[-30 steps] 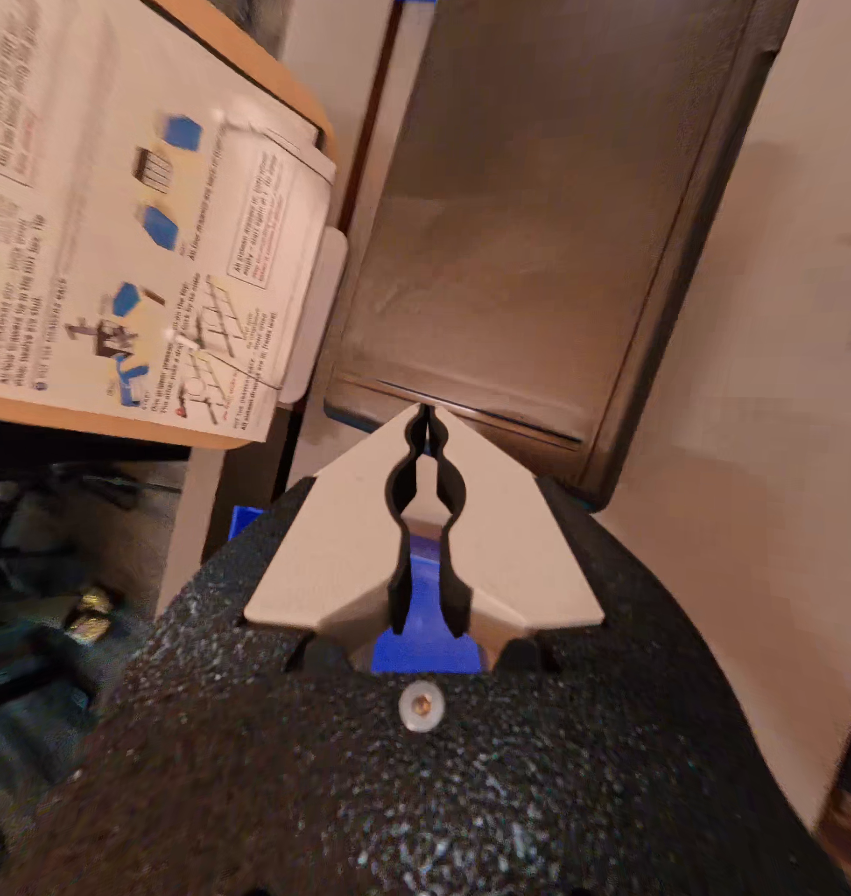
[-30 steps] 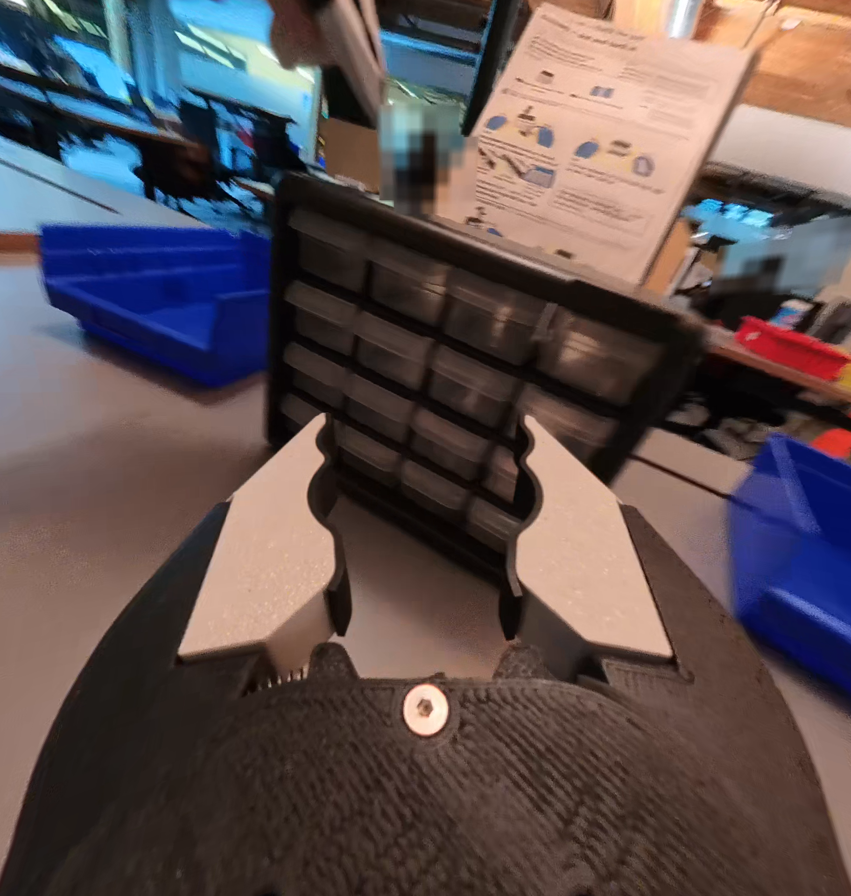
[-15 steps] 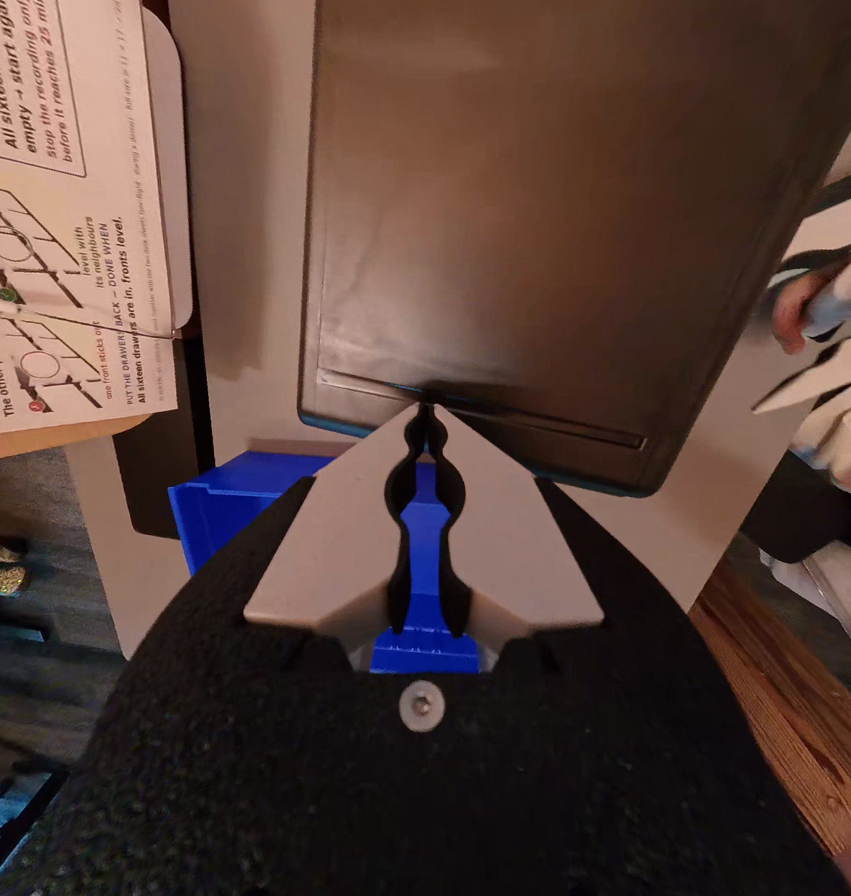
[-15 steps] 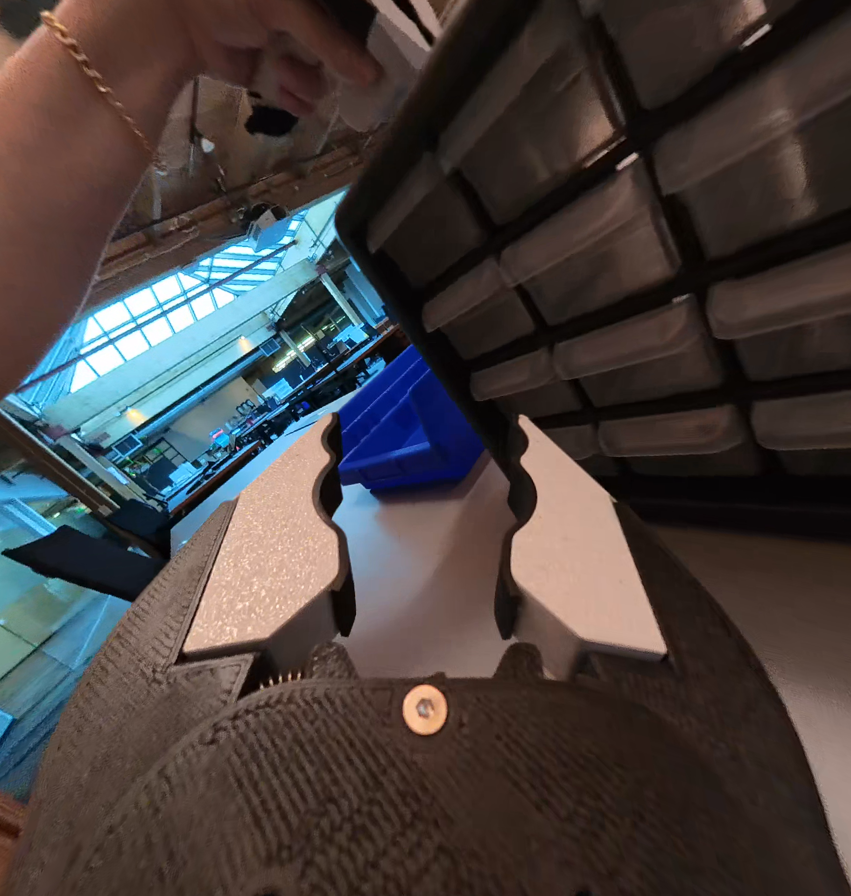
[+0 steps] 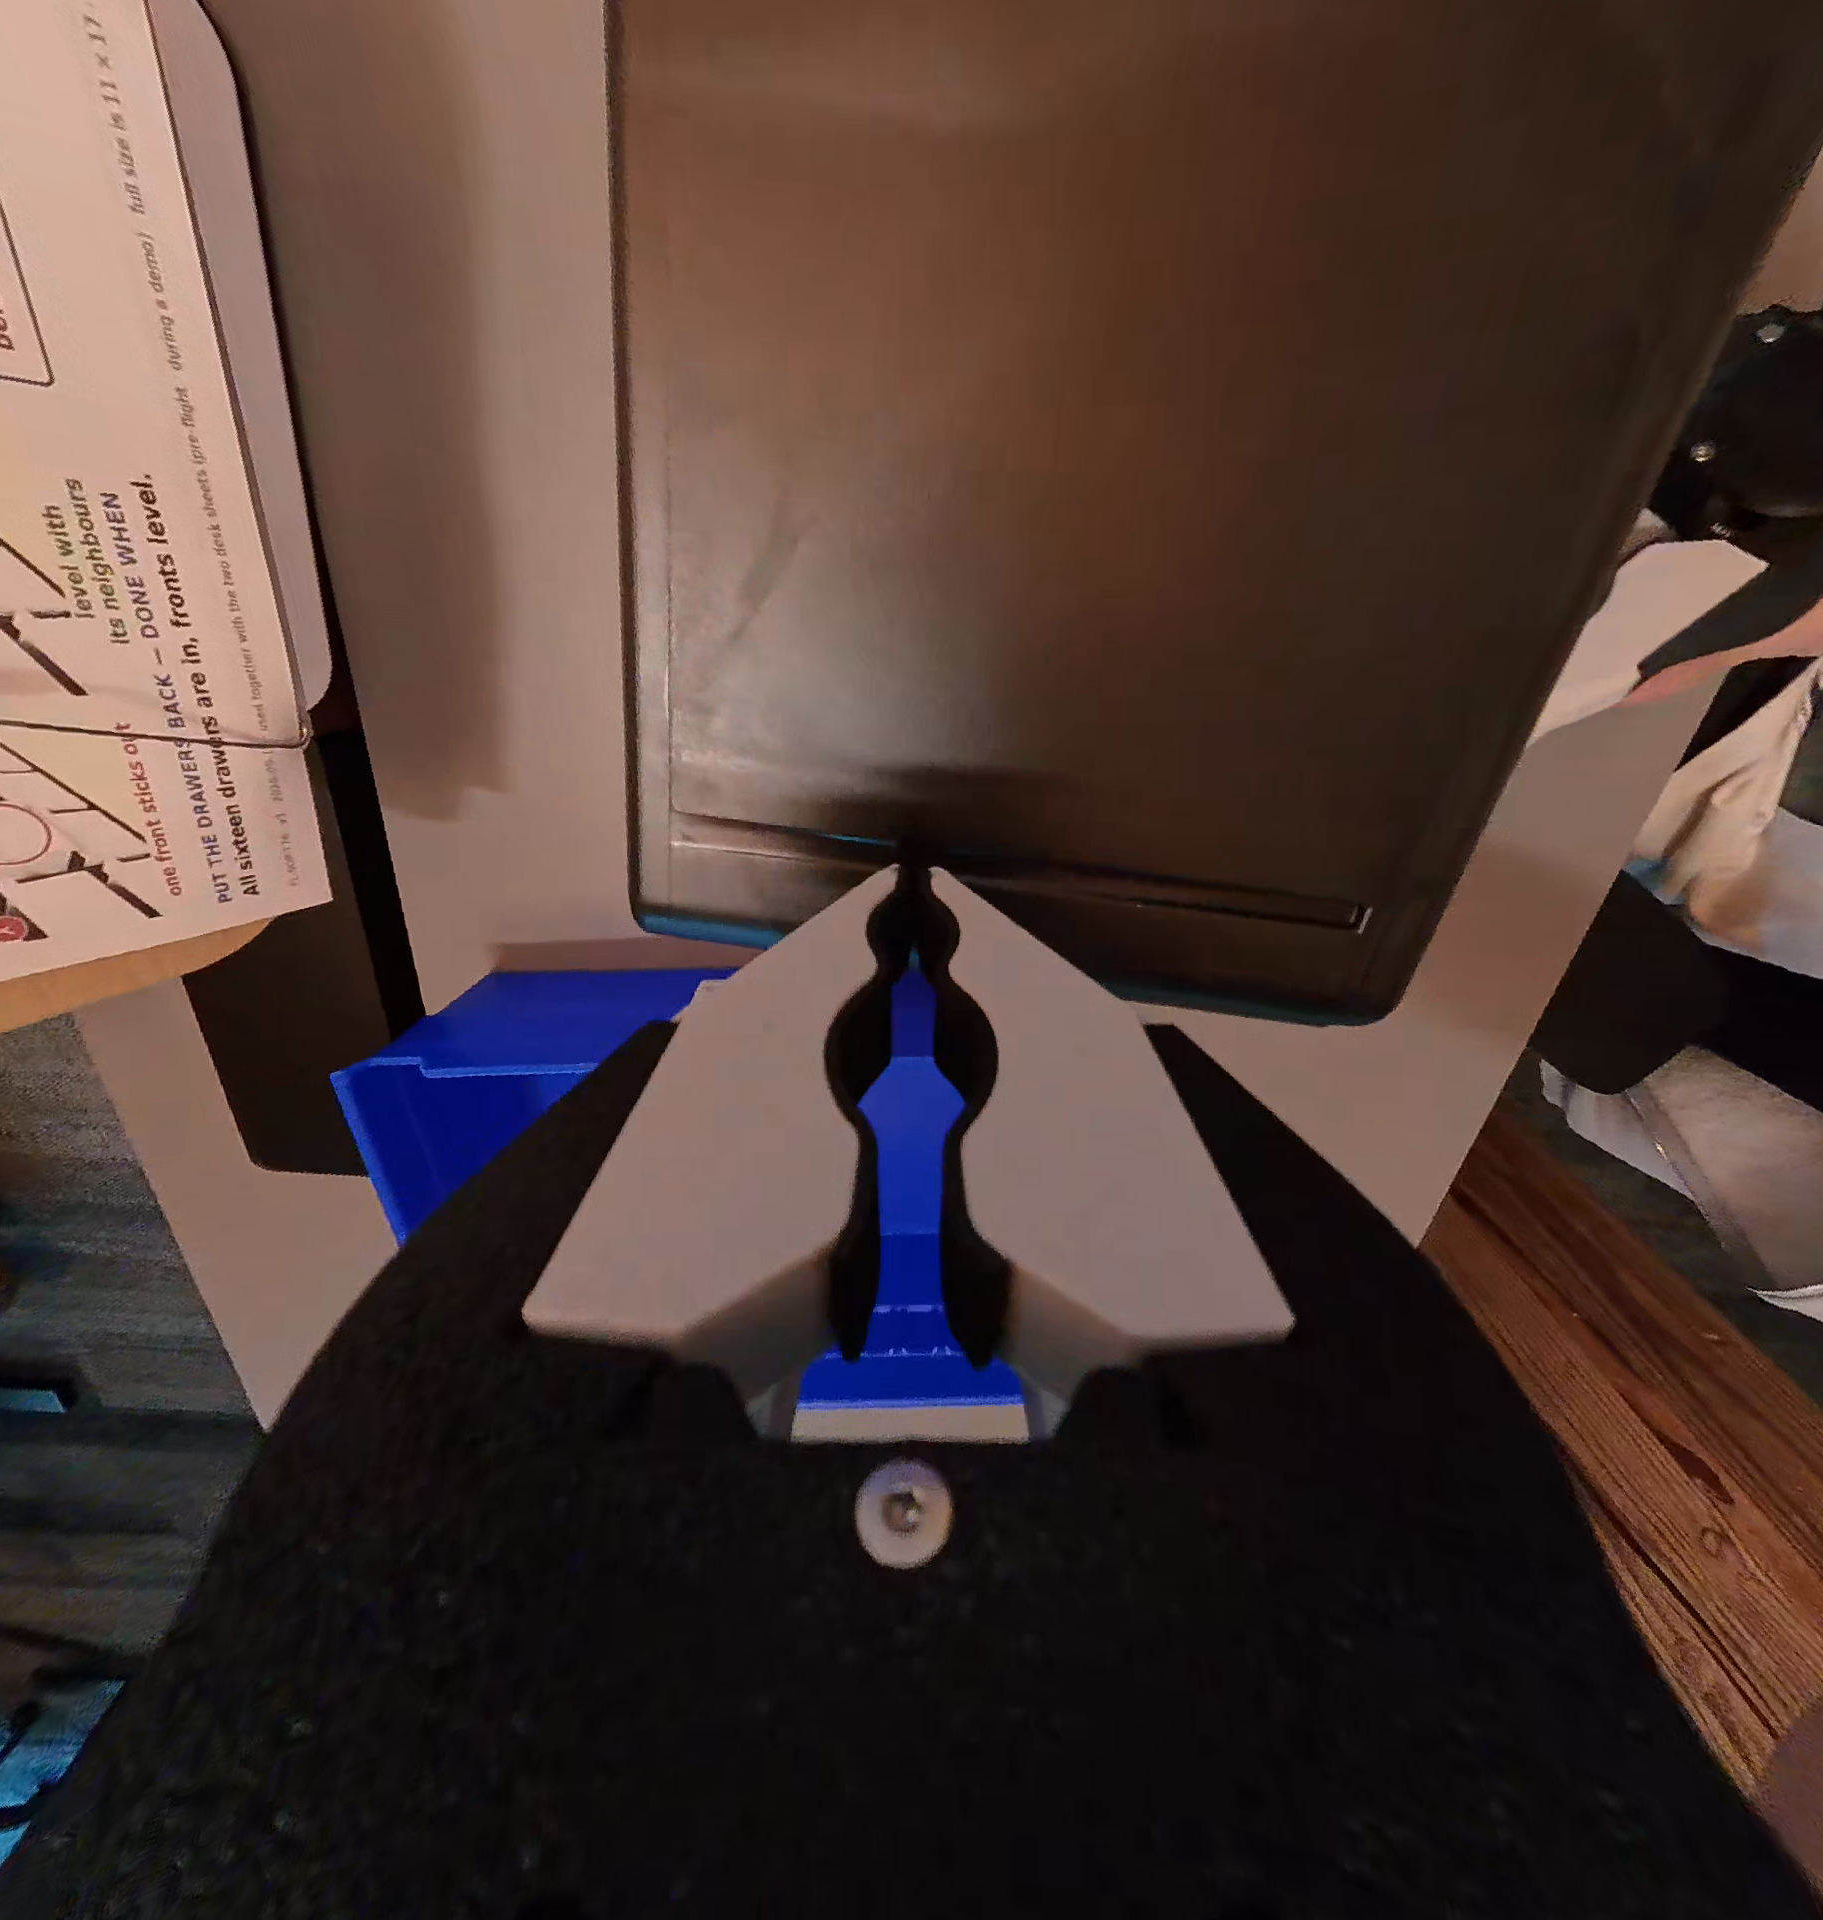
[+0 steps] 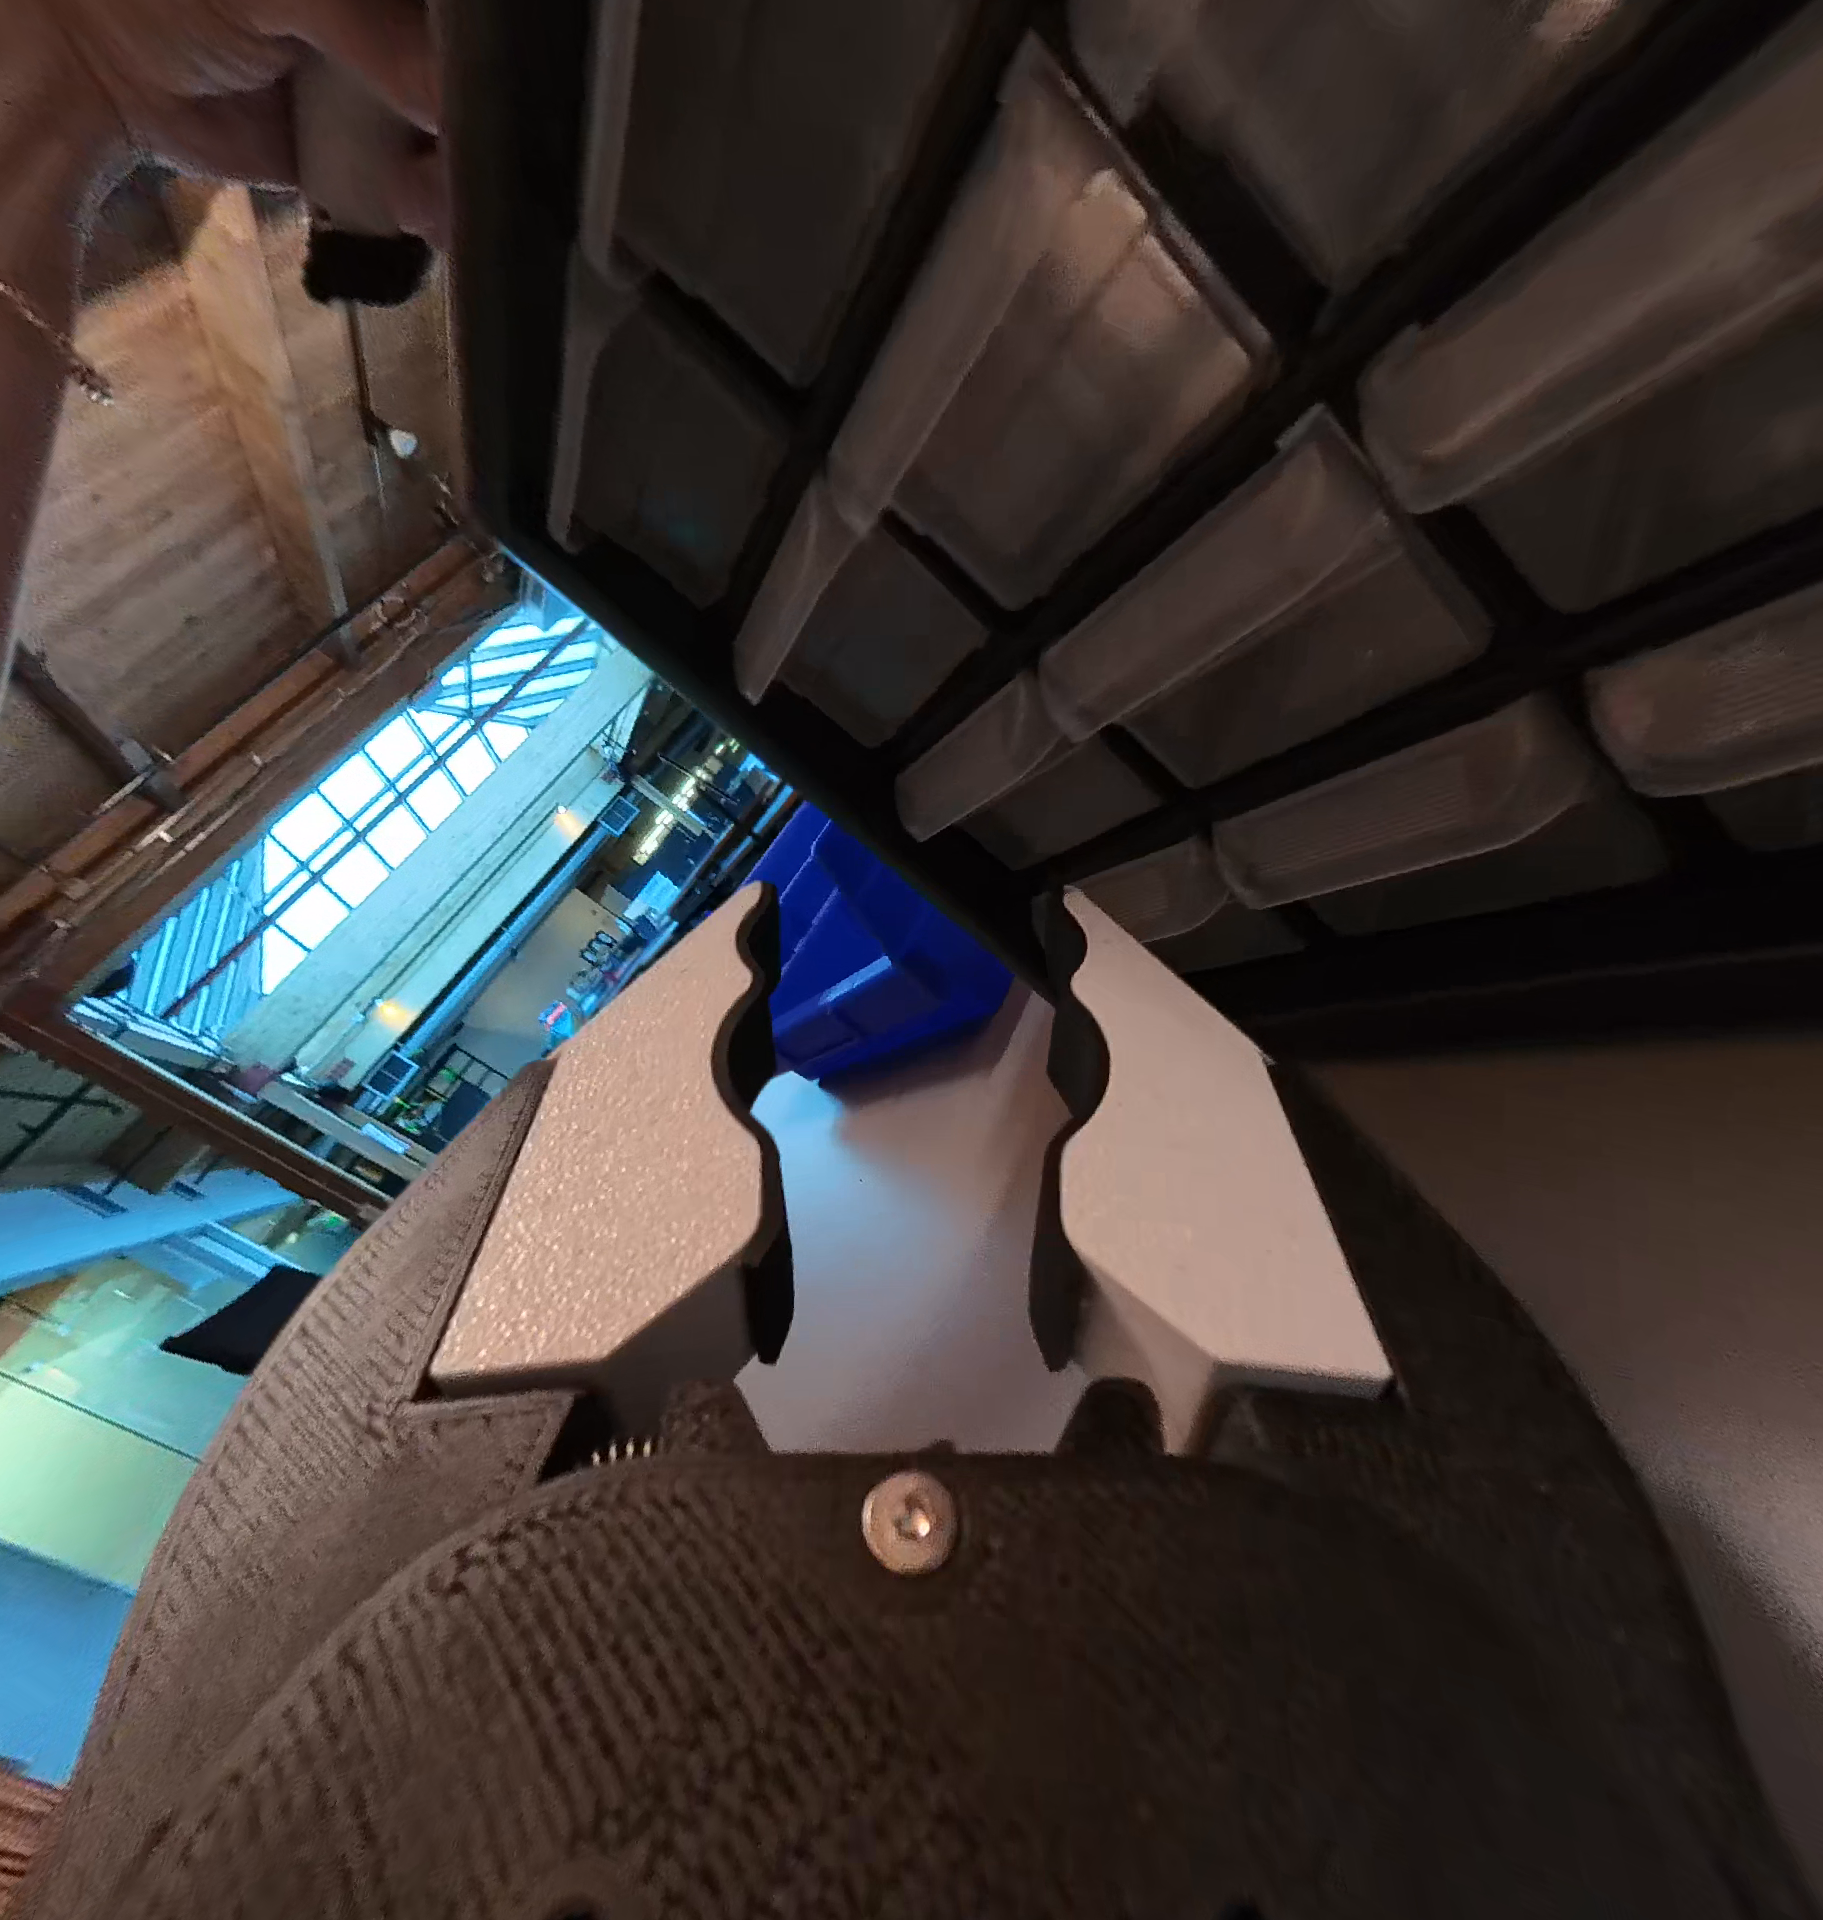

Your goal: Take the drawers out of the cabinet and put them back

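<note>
Cabinet: black plastic small-parts cabinet (image 6: 1302,977) w/ a grid of clear drawers; stands on the pale grey worktop (image 6: 1613,1247), front tilted over the R wrist cam. Its smooth black back panel (image 5: 1146,468) fills the top centre of the L wrist view, by the worktop's edge.
Drawers: translucent grey plastic drawers (image 6: 1271,613), all seated in their slots; none out.
L gripper: grey-fingered, black-bodied left gripper (image 5: 909,883); fingers pressed together, tips pinching the thin lip at the edge of the back panel nearest the cam.
R gripper: matching right gripper (image 6: 912,925), low over the worktop just in front of the cabinet's bottom corner. Fingers spread wide, nothing between them; right finger (image 6: 1146,1143) just under the bottom frame, contact unclear.
Bin: bright blue plastic bin (image 6: 865,966) on the worktop beyond the cabinet's side; in the L wrist view a blue bin (image 5: 491,1081) shows below the cabinet, partly behind the gripper.
Sheet: white printed instruction sheet on a tan board (image 5: 107,520), far L of the L view, beside the cabinet.
Hand: person's bare hand (image 6: 211,73), thin chain at the wrist, at the cabinet's top corner; blurred.
Surroundings: wood floor (image 5: 1665,1455) past the worktop's R edge; skylit hall behind.
</note>
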The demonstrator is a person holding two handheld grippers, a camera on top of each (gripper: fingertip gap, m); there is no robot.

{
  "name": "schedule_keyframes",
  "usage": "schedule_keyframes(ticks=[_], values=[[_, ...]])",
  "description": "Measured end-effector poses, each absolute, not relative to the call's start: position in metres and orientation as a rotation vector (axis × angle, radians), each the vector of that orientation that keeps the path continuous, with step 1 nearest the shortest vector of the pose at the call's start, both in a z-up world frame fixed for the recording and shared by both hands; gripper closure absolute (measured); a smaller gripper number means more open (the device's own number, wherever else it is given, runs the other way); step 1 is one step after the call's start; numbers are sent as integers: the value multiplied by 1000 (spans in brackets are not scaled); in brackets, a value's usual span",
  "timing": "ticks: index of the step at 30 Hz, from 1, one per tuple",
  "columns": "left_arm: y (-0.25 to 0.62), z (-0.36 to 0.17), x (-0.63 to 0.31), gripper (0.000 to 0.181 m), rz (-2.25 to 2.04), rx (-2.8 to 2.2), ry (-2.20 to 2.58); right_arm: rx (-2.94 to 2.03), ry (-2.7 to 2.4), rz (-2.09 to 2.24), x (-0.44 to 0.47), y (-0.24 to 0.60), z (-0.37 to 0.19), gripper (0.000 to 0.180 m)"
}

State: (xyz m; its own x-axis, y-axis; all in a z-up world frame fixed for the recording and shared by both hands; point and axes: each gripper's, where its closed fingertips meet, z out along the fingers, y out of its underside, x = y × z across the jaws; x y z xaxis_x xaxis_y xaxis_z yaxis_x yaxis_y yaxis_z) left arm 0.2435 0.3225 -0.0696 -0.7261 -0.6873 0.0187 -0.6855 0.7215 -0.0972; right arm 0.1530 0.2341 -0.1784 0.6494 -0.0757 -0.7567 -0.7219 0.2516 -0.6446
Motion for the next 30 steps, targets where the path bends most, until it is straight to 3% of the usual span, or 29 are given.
schedule_keyframes(ticks=[1, 30], values=[[323, -70, 243, 181, -140, -1160, 2896, -1252, 795, 519, 154, 235, -179, 132], [323, -71, 243, 181, 235, -1104, 2891, -910, 901, 747, 158, 247, -174, 177]])
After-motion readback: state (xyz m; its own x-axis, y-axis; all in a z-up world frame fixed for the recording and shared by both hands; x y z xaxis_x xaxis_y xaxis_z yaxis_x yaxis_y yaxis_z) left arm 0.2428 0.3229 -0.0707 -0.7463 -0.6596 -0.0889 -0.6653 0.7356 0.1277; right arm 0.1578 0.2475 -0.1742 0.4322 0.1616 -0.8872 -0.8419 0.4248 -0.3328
